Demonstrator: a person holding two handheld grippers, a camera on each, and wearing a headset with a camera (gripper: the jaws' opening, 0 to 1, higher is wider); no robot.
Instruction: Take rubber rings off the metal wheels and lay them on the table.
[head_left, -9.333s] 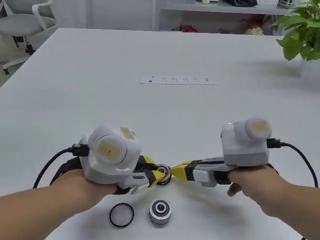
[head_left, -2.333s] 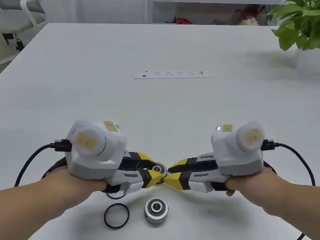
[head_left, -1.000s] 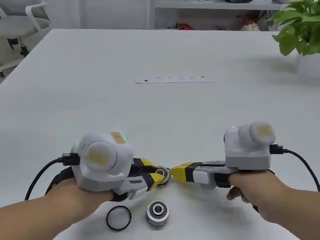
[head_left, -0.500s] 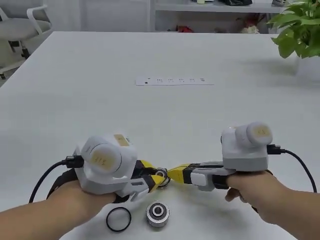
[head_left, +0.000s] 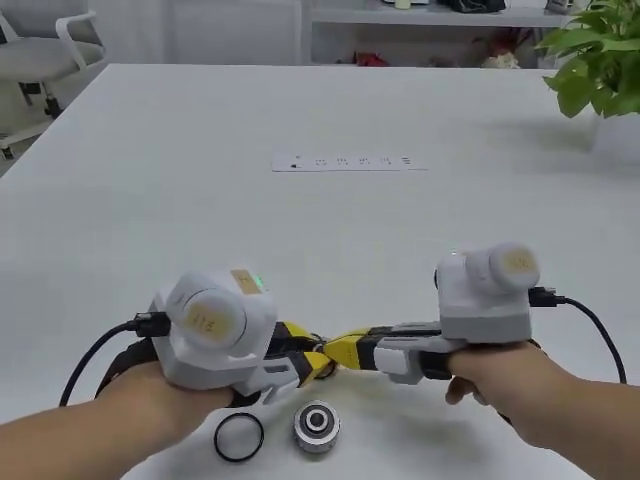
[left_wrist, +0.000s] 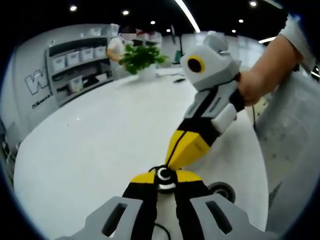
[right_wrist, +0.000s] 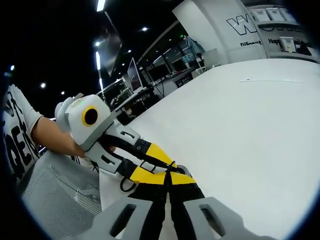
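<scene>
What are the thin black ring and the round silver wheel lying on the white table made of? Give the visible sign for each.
Thin black ring: likely rubber, matte; it is dark, slender and gives no glint.
Round silver wheel: likely metal, polished; bright grey with highlights on its rim and a darker centre, perhaps a bearing.
</scene>
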